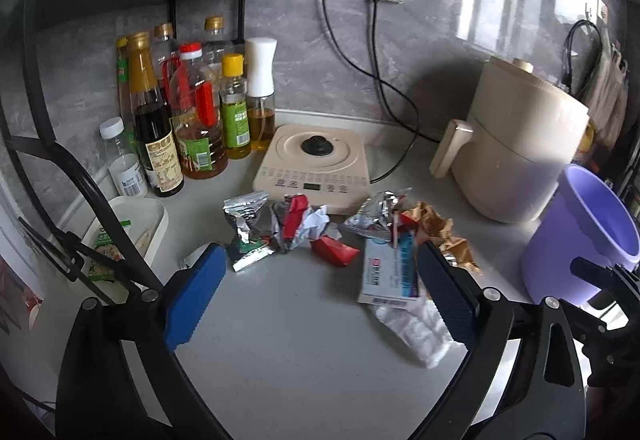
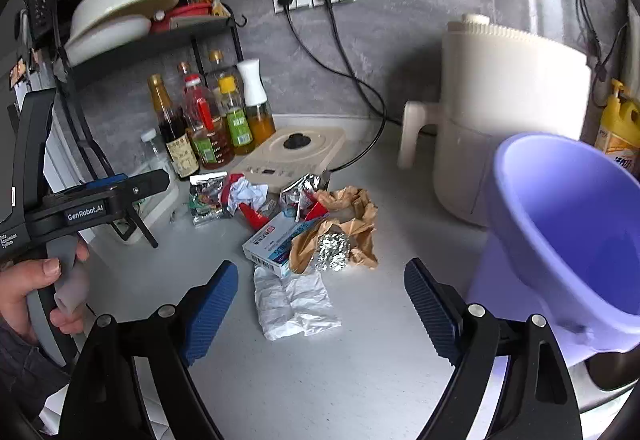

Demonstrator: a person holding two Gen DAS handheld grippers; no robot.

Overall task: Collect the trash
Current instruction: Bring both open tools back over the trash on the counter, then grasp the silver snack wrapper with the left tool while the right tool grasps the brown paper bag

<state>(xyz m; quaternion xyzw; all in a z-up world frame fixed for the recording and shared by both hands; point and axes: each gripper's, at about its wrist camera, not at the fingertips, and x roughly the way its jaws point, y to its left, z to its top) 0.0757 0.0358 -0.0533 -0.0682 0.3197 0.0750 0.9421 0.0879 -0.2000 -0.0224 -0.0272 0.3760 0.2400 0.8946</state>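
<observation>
Both tongs stood wide apart with nothing between the blue pads: left tongs [image 1: 316, 296], right tongs [image 2: 320, 308]. The trash lay in a loose heap on the pale grey worktop [image 1: 288, 344], in front of the cream induction hob [image 1: 312, 160]. The heap held a crumpled white paper tissue [image 2: 292, 304], a flat white-and-blue cardboard box [image 2: 276, 240], a ball of silver foil [image 2: 334, 252] on crumpled brown paper [image 2: 356, 208], a small red wrapper [image 1: 334, 250] and a folded silver foil sachet [image 1: 246, 232].

Progress, as judged: collection had not begun. The lilac plastic bucket [image 2: 560, 232] stood at the right of the heap, and the part of its inside that showed held no trash; its bottom was hidden, so this is probably, not certainly, an empty bucket. Every piece was left to pick up.

The right wrist view alone showed the foil ball, a person's hand [image 2: 28, 288] gripping the left tool's handle, and a yellow pump bottle [image 2: 620, 128]. The left wrist view alone gave the red wrapper and the sachet clearly.
</observation>
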